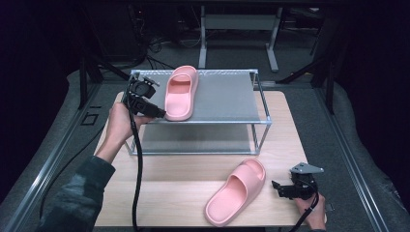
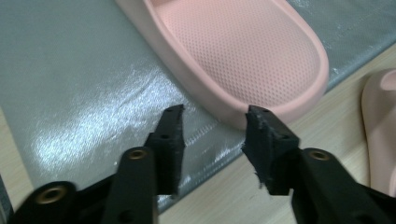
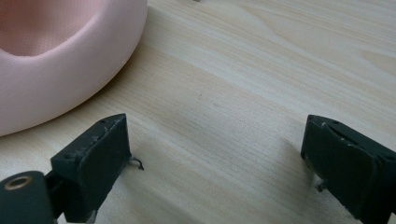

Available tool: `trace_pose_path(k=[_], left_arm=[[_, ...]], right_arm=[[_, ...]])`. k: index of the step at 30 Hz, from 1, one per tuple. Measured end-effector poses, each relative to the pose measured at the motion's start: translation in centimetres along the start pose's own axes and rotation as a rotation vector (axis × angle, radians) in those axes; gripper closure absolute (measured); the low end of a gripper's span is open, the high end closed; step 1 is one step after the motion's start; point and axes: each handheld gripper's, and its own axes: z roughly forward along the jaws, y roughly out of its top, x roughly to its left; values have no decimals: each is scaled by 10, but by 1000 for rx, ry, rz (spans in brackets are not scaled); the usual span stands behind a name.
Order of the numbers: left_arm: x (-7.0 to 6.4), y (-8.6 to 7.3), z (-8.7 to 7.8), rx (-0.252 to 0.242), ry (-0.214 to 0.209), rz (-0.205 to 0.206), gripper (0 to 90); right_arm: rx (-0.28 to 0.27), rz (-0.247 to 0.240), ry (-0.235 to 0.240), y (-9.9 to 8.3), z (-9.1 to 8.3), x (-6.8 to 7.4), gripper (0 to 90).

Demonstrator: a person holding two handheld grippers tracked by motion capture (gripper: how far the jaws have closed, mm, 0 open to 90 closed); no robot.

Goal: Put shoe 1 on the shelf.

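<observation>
Working at a pale wooden table (image 1: 159,193), I have a metal-framed rack (image 1: 222,96) with two grey shelves standing on its far half. Around the table the floor is grey carpet, with a metal rail running along each side. The room beyond is dark, with cables on the floor and the legs of another stand behind the rack.

Counting up: two pink slippers, one rack, two shelves in it, two tongs.

One slipper on the shelf (image 1: 181,93) lies on the top shelf toward its left end, heel at the front edge. My left tongs (image 1: 162,114) sit right at that heel with the jaws apart; in the left gripper view (image 2: 212,116) one jaw tip is just at the heel's rim and the other hangs over the bare grey shelf, nothing pinched between them.

A second slipper on the table (image 1: 235,192) lies in front of the rack, angled, sole down. My right tongs (image 1: 276,185) are low over the table just to its right, jaws wide apart. In the right gripper view (image 3: 215,140) there is bare wood between the jaws, and the slipper's rounded end is just beyond the left one, not touching it.
</observation>
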Motion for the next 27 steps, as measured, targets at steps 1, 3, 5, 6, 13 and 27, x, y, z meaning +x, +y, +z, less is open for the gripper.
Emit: trace_pose_path(k=[1, 3, 5, 6, 13, 27], left_arm=[[-1, -3, -4, -2, 8, 10, 523], [-3, -9, -9, -5, 4, 20, 466], [-5, -15, -14, -10, 3, 32, 405], [-6, -18, -15, -14, -2, 35, 387], [-15, -53, -23, -26, -5, 73, 245], [-7, -124, -1, 6, -18, 17, 124]], right_arm=[[0, 0, 0, 0, 0, 0, 76], [0, 0, 0, 0, 0, 0, 76], [0, 0, 0, 0, 0, 0, 76], [0, 0, 0, 0, 0, 0, 76], [0, 0, 0, 0, 0, 0, 76], [-1, 1, -1, 0, 0, 0, 77]])
